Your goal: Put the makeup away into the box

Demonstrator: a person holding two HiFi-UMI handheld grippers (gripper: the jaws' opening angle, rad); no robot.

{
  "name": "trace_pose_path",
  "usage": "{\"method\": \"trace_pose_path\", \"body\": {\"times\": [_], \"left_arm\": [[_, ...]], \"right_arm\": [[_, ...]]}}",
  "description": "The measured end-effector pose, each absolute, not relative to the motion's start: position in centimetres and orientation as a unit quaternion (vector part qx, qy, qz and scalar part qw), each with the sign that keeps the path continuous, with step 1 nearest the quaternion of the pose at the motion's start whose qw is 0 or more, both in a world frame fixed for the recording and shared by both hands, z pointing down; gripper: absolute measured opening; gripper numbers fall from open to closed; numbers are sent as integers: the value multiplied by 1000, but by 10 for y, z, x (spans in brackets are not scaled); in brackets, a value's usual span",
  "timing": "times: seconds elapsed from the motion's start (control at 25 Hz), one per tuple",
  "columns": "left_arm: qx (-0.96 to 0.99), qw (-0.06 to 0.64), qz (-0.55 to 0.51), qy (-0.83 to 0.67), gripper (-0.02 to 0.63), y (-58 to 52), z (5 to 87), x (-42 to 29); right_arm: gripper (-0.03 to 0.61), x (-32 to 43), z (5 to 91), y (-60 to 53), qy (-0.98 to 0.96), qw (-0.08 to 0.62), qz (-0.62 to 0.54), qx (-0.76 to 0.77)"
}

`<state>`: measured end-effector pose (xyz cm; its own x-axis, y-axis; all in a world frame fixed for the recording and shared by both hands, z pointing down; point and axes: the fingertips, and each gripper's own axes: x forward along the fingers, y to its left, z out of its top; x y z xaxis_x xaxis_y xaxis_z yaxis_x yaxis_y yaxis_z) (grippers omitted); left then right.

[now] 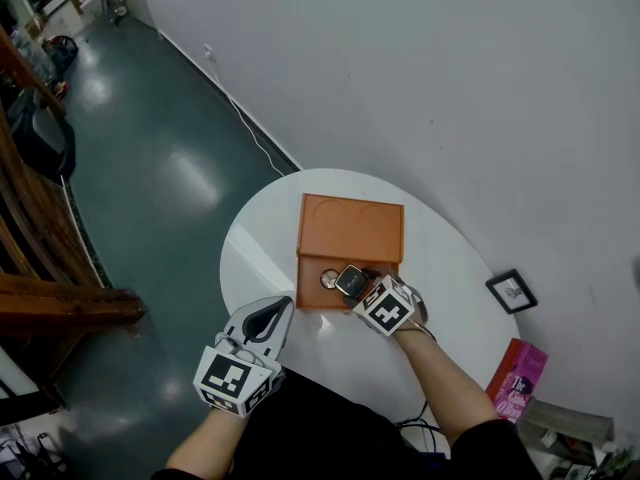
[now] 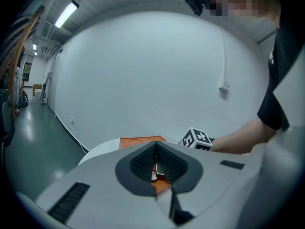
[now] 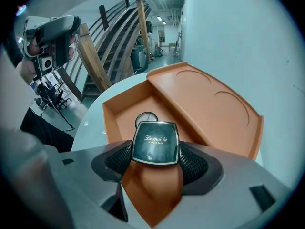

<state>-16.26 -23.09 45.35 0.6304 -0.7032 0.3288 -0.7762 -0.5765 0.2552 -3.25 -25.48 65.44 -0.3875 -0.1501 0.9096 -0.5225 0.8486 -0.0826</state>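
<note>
Right gripper view — "La mei la" compact [image 3: 155, 143]

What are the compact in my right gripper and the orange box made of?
The compact is probably hard plastic: its glossy dark lid catches reflections and has a pale, metallic-looking rim. The orange box is matte and even in colour, with thin stiff walls and round recesses pressed into its lid. It could be moulded plastic or coated card; I cannot tell which.

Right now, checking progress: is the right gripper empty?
No, the right gripper is shut on the dark compact above the orange box.
</note>
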Motion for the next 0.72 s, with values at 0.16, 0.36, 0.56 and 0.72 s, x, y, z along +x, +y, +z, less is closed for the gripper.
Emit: {"method": "trace_pose_path", "body": {"times": [0.16, 0.36, 0.56, 0.72], "left_arm": [[881, 191, 93, -422, 5, -228, 451, -164], [882, 191, 95, -421, 5, -221, 451, -166], [884, 189, 96, -417, 5, -215, 448, -161], [885, 184, 98, -415, 5, -210, 446, -161]], "right_arm": [[273, -28, 653, -255, -811, 515, 178, 214], [273, -12, 651, -253, -801, 525, 178, 226], [273, -12, 651, -255, -802, 525, 172, 229], [273, -13, 646, -253, -812, 507, 174, 233]]}}
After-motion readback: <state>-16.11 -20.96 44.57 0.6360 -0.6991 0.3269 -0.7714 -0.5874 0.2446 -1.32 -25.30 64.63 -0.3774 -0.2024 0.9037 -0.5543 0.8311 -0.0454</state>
